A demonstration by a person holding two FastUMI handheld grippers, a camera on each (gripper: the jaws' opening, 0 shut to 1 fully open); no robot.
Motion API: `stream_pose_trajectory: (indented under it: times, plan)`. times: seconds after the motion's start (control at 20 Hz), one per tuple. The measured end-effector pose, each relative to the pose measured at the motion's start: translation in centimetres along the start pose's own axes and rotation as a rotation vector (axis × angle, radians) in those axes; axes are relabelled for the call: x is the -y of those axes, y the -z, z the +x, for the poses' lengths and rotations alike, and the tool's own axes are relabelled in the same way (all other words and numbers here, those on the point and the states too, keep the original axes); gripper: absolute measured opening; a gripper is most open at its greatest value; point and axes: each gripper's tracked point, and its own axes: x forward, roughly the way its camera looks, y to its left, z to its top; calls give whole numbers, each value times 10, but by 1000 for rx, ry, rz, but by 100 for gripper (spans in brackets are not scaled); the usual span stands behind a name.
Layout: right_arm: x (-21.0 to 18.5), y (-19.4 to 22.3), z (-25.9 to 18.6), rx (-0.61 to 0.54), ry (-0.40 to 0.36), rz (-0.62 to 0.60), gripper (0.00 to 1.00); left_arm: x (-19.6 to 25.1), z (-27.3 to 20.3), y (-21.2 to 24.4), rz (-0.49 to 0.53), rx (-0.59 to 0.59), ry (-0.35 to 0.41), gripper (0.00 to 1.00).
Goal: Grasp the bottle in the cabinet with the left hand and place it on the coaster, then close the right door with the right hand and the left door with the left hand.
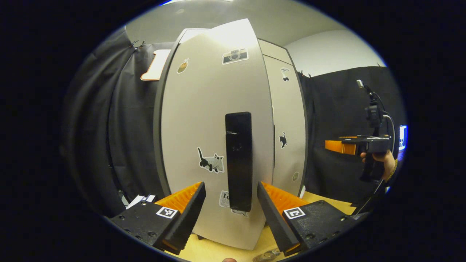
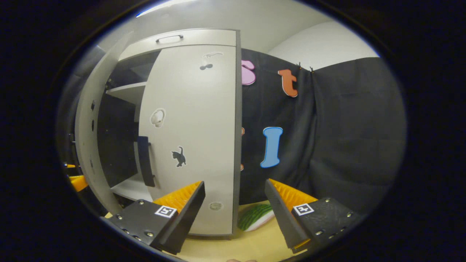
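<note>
Each handheld gripper carries two wedge-shaped fingers with ribbed inner faces, mounted on black, matte carriage blocks. On the left gripper [image 1: 231, 203], each block wears a small square black-and-white fiducial marker [image 1: 166, 212] and a few dark screws along its outer edge. The right gripper [image 2: 235, 207] is built the same way, with shiny round screws [image 2: 147, 234] on its blocks. Seen from the side in the left gripper view, that tool has a black pistol-grip body, a short upright mast on top, and a black cable [image 1: 391, 125] looping down behind it. The hand [image 1: 380, 160] on the grip wears a thin band at the wrist.
</note>
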Motion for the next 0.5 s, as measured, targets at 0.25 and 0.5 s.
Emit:
stream_pose_trajectory:
  times: [0.25,0.5]
  plan:
    - [34,0,-4,1,59,19,100,5,21,4,-42,2,24,96]
    - [52,7,-7,-16,87,54,100,-2,20,-4,-74,25,-9,96]
